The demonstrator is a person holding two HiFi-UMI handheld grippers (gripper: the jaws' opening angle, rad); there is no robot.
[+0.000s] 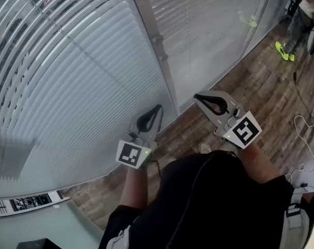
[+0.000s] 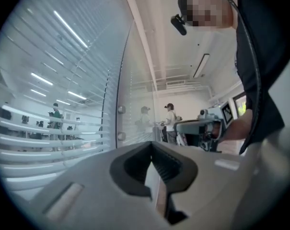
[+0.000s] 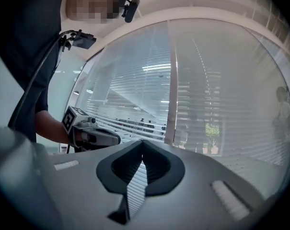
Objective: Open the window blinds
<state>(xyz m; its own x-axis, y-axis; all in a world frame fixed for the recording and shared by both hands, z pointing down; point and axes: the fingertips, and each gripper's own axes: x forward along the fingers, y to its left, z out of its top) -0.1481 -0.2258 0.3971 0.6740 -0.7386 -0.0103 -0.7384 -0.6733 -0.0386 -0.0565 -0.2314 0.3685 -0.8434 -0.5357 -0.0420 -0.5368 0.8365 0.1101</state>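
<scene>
White slatted blinds hang behind glass: a wide panel (image 1: 68, 87) on the left and a second panel (image 1: 208, 30) on the right, with a grey frame post (image 1: 157, 45) between them. The slats (image 3: 135, 95) lie partly apart, and I can see through them. My left gripper (image 1: 159, 108) is shut and empty, its tips (image 2: 151, 143) just short of the left panel near the post. My right gripper (image 1: 196, 96) is also shut with nothing in it, its tips (image 3: 143, 141) near the foot of the post. Neither touches the blinds.
Two round knobs (image 2: 121, 110) sit on the post. The wooden floor (image 1: 250, 87) runs to the right, with loose cables (image 1: 307, 128) on it. A person in lime shoes (image 1: 284, 51) stands at the far right. A ledge (image 1: 27, 204) runs along the lower left.
</scene>
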